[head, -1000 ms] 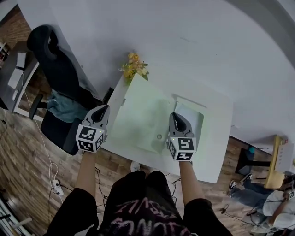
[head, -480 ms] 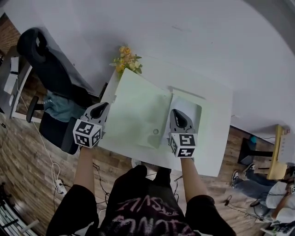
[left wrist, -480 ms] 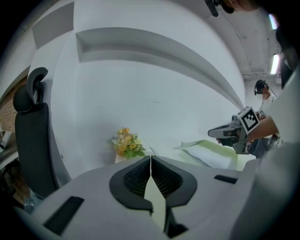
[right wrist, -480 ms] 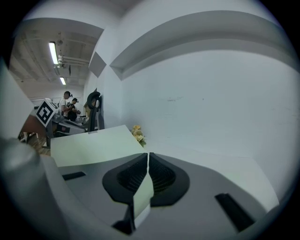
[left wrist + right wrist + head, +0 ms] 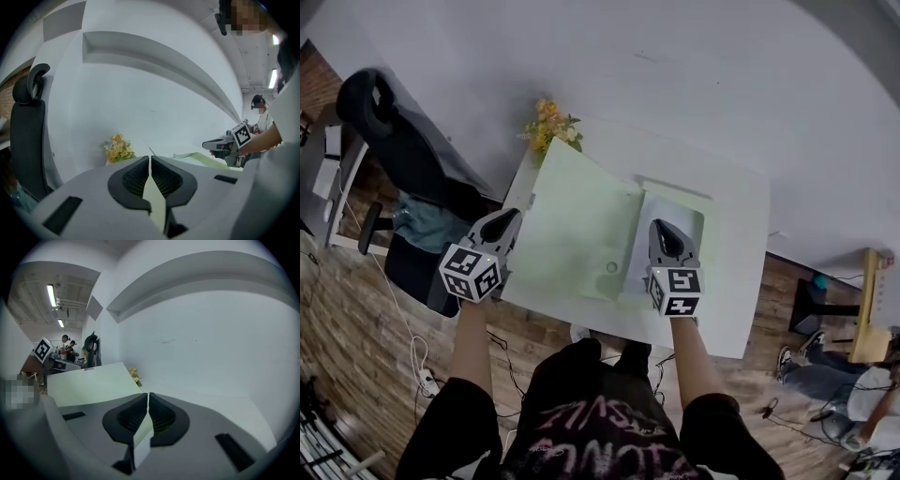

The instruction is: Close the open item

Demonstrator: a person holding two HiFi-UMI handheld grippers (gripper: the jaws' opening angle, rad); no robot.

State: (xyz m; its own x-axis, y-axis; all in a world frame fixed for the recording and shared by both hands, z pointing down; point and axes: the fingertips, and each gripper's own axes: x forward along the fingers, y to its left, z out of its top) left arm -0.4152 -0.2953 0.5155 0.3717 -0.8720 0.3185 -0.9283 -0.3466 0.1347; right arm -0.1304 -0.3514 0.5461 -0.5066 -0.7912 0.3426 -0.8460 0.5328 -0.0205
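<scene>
Lying open on white bench (image 5: 733,246): pale green flat folder (image 5: 577,225), left cover tilted up | left hand-held gripper (image 5: 511,218): jaws pinched on that cover's outer edge | right hand-held gripper (image 5: 661,231): jaws clamped on folder's paler right leaf (image 5: 690,223) | yellow flower bunch (image 5: 546,120): just beyond folder's far corner, by wall

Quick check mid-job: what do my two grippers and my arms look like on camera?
The left gripper and right gripper are matching grey wedge-shaped shells with black ribbed pads. Each carries a white cube printed with black square markers at its rear. No cables show. The person wears a black top with pink lettering and short sleeves.
</scene>
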